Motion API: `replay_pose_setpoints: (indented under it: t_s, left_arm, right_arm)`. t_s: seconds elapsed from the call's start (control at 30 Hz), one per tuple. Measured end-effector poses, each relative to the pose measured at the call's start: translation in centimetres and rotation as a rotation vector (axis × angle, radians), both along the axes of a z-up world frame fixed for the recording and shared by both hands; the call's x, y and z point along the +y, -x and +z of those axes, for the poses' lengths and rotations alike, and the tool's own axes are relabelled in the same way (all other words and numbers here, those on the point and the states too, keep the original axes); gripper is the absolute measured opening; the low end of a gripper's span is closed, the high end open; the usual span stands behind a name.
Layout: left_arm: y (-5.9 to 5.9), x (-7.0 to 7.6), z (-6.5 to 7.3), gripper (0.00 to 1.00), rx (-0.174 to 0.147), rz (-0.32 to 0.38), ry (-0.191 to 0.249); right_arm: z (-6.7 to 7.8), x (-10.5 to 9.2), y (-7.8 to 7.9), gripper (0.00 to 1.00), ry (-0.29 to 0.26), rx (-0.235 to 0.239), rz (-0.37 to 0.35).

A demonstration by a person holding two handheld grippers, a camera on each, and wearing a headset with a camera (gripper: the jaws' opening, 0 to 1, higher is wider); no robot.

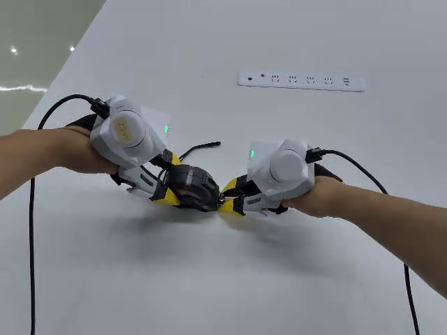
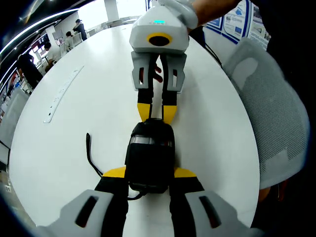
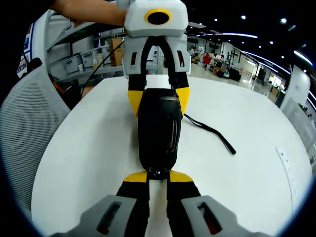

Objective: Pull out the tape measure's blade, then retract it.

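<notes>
- Clamped tape [image 1: 194, 187] by its case sides in left gripper [image 1: 171, 180], jaws spread to the case's width.
- Pinched blade [image 3: 158, 173] end at the case mouth in right gripper [image 1: 228, 198], jaws narrow, barely any blade drawn out.
- Sat low over the white table [image 1: 209, 279], between the two grippers; could not tell whether touching it.
- Ran long axis left to right in head view, in line with both grippers.
- Pointed mouth at the right gripper, rear at the left.
- Trailed black strap [image 1: 202, 147] across the table, away from the person.
- Lay well beyond: power strip [image 1: 300, 79].
</notes>
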State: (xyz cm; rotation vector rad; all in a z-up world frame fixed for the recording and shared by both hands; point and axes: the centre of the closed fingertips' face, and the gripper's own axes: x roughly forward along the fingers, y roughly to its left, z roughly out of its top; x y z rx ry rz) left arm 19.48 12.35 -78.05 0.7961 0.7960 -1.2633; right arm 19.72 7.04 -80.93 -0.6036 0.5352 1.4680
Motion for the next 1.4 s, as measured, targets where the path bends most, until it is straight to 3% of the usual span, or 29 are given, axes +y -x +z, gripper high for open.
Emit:
replay_pose_setpoints:
  t_s: [1.4]
  left_arm:
    - [0.02, 0.41, 0.04, 0.26, -0.004, 0.019, 0.003]
  right_arm:
    - [0.20, -0.26, -0.09, 0.11, 0.023, -0.029, 0.030]
